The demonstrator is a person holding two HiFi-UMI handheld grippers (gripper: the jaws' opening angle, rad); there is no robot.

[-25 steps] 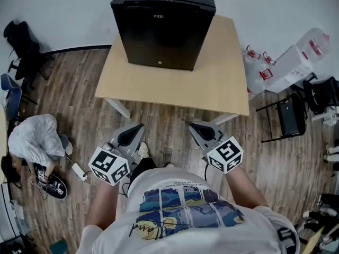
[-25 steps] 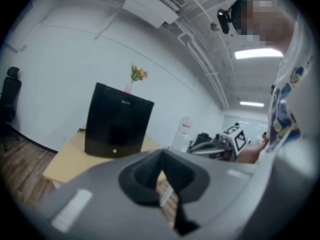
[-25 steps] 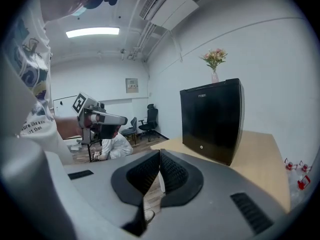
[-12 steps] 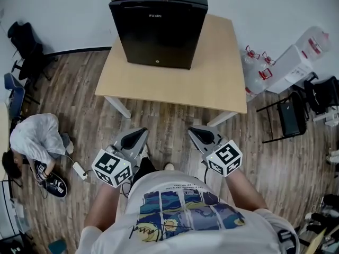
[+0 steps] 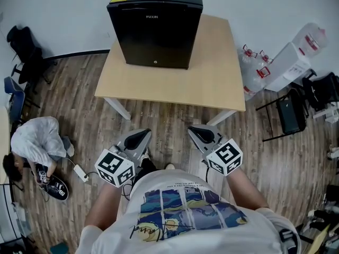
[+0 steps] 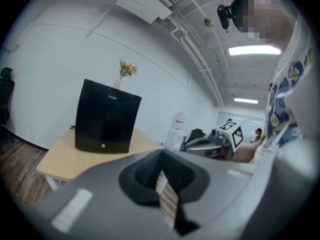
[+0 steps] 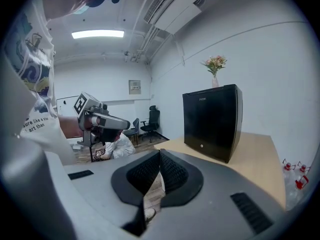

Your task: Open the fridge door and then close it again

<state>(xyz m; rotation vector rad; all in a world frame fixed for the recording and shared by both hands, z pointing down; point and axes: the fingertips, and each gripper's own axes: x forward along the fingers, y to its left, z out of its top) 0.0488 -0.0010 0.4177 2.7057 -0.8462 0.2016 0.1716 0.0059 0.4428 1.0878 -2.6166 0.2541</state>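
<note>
Head view: a crouching person point(image 5: 33, 142) is on the wooden floor point(image 5: 169, 121) off the desk's point(image 5: 212, 83) left edge, and water bottles point(image 5: 254, 72) stand off its right edge. The black mini fridge point(image 5: 155, 25) stands at the desk's far edge near the left corner, door shut, flower vase point(image 7: 214, 78) on top. It is well ahead of the left gripper point(image 5: 141, 134) and right gripper point(image 5: 194, 130), with floor and desk top between. Both pairs of jaws are pressed together, gripping nothing.

A small black fridge point(image 5: 154, 25) stands upright at the far edge of the table point(image 5: 212, 83), toward 12 o'clock. Its door point(image 5: 153, 40) is shut and faces 6 o'clock, with a small pale dot low on it.
</note>
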